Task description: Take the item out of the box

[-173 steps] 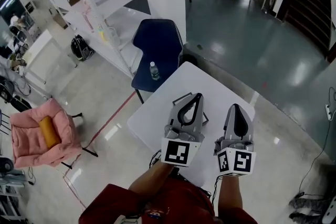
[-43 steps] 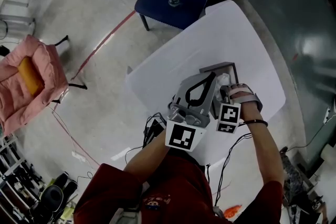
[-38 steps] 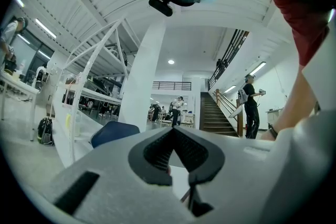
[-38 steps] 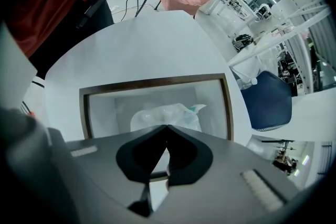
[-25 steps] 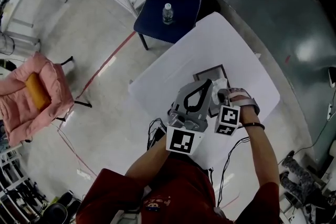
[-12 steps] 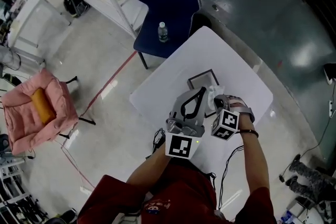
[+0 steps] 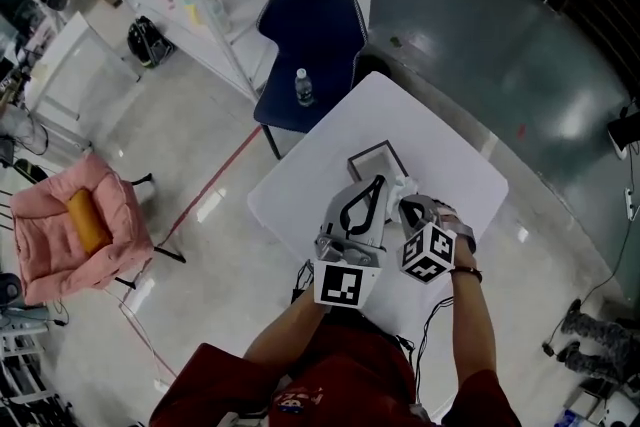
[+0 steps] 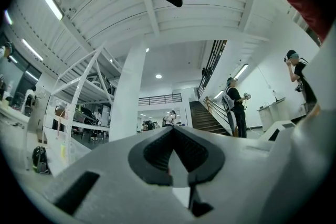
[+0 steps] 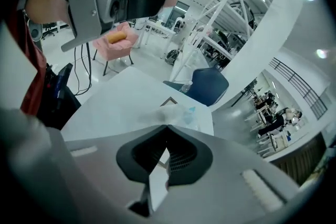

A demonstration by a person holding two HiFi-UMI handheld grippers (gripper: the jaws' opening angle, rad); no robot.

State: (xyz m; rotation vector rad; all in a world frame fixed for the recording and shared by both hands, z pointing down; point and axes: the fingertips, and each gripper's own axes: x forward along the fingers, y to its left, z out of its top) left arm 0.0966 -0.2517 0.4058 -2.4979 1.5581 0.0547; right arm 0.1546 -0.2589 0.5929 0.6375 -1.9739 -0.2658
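Together aloft, right tongs (image 7: 404, 204) pinch item (image 7: 405, 186) beside closed left tongs (image 7: 377, 182).

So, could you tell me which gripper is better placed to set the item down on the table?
Right. The right gripper appears shut on the pale item, close to the box; the left gripper is shut, empty and tilted up towards the ceiling.

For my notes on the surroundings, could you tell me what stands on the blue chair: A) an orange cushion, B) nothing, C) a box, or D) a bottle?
D: a bottle stands upright on the seat of the chair.
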